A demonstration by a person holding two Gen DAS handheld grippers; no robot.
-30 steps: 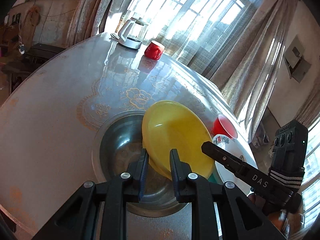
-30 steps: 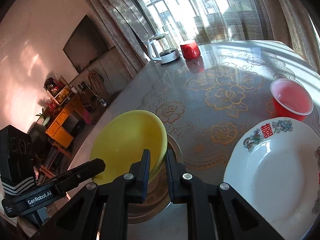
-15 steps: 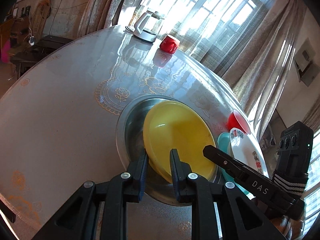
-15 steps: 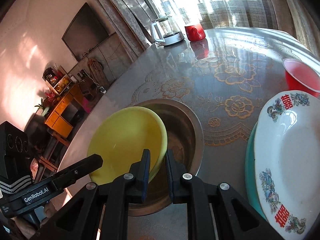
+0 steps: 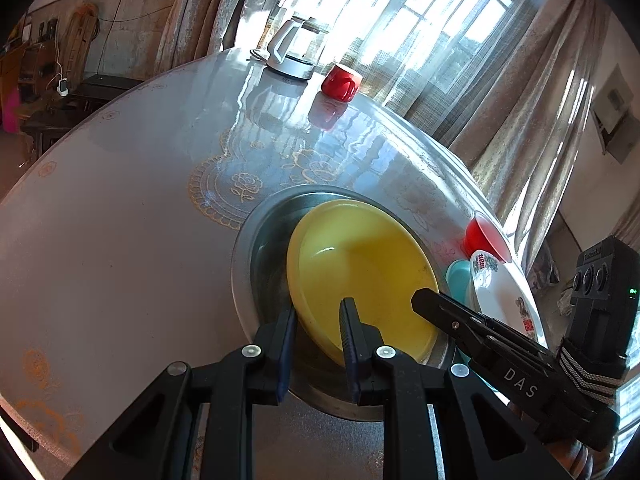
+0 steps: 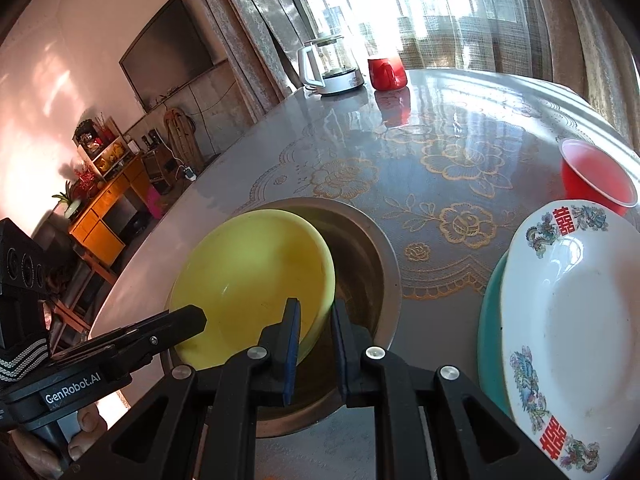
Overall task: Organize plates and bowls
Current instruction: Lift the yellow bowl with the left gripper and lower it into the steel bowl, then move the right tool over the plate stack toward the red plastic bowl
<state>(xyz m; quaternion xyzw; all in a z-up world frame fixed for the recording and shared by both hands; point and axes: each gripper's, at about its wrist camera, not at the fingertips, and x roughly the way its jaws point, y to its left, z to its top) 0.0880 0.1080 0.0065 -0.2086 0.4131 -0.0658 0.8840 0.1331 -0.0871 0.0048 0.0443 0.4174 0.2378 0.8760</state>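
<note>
A yellow bowl (image 5: 364,268) sits tilted inside a steel basin (image 5: 256,240) on the round table; it also shows in the right wrist view (image 6: 252,280) with the basin (image 6: 380,264). My left gripper (image 5: 318,320) is shut on the bowl's near rim. My right gripper (image 6: 314,316) is shut on the bowl's opposite rim. A white patterned plate (image 6: 572,320) lies on a teal plate (image 6: 490,320) at the right.
A red plastic cup (image 6: 592,176) stands beyond the white plate. A kettle (image 6: 328,68) and a red mug (image 6: 386,72) stand at the table's far edge. The patterned table top (image 5: 120,220) spreads to the left of the basin.
Both grippers have lowered the yellow bowl into the steel basin while still gripping its rim. The white plate now overlaps the teal plate in view.
</note>
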